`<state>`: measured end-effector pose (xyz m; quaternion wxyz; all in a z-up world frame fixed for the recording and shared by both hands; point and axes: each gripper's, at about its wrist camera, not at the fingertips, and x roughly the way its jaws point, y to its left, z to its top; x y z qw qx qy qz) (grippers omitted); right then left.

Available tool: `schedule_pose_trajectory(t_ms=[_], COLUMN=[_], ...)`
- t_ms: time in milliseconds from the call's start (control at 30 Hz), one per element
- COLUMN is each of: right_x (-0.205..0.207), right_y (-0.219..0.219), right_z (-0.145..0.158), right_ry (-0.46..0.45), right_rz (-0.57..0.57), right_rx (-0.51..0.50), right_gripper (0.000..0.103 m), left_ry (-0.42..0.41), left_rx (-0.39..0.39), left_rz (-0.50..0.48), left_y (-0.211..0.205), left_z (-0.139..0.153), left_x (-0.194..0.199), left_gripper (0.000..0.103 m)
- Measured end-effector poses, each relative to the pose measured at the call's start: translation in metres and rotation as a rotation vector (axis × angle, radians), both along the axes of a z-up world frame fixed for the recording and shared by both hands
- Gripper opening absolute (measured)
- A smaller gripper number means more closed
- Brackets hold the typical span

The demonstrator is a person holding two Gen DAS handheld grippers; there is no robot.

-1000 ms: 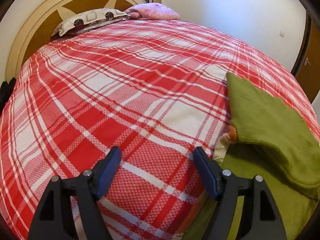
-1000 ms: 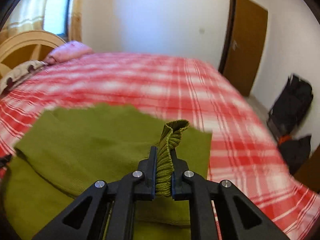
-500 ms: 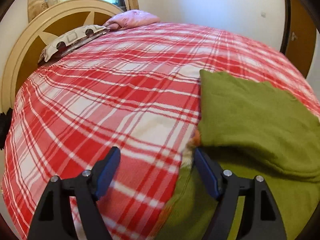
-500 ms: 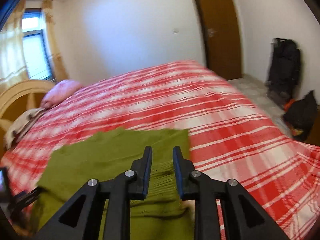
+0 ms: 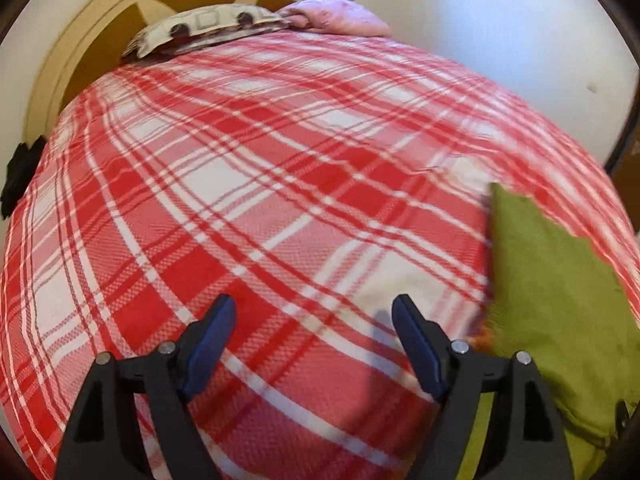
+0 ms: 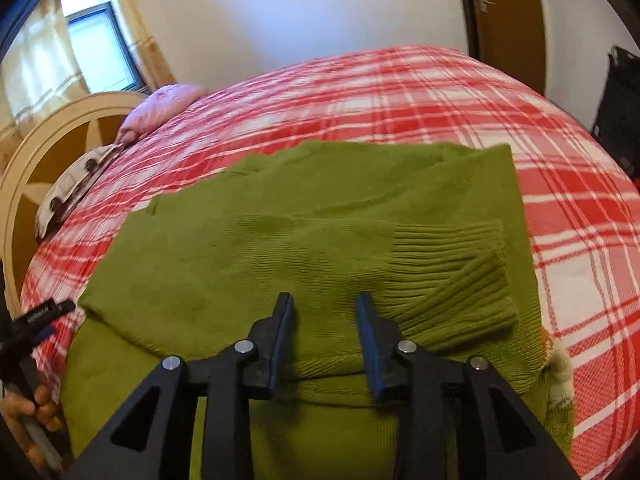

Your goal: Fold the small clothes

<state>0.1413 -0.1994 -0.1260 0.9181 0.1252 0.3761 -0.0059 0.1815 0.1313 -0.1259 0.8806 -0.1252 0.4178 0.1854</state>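
Plaid bedspread [image 5: 280,200], w/ green sweater [image 6: 320,240] flat on it, sleeve [image 6: 452,272] folded across body. Right gripper [image 6: 325,306] half-open, empty, above sleeve; left gripper [image 5: 314,312] wide, empty, beside the sweater, clear of fold.

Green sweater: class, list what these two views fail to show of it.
- Left wrist view: most of the green sweater is cut off by the right edge.
- Right wrist view: its near hem is hidden behind the right gripper.
- Orange and cream trim: too small and blurred to identify.
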Motion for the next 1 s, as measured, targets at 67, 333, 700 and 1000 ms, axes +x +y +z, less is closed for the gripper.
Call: schedule_pose_trajectory(t_ms=[67, 333, 700, 1000], right_x=[-0.023, -0.140, -0.319, -0.332], right_y=[-0.008, -0.042, -0.070, -0.033], right_z=[0.023, 0.096, 0.099, -0.001], right_ry=[-0.083, -0.198, -0.049, 0.208], right_rz=[-0.036, -0.088, -0.027, 0.068], right_rx=[0.026, 0.003, 0.039, 0.092], right_gripper=[0.034, 0.034, 0.066, 0.066], left_ry=[-0.053, -0.213, -0.238, -0.042], left_rx=[0.075, 0.099, 0.037, -0.024], left_rz=[-0.072, -0.468, -0.844, -0.950], left_y=[-0.020, -0.056, -0.031, -0.041], left_z=[0.017, 0.071, 0.072, 0.017], left_x=[-0.008, -0.053, -0.161, -0.230], left_gripper=[0.082, 0.095, 0.102, 0.102])
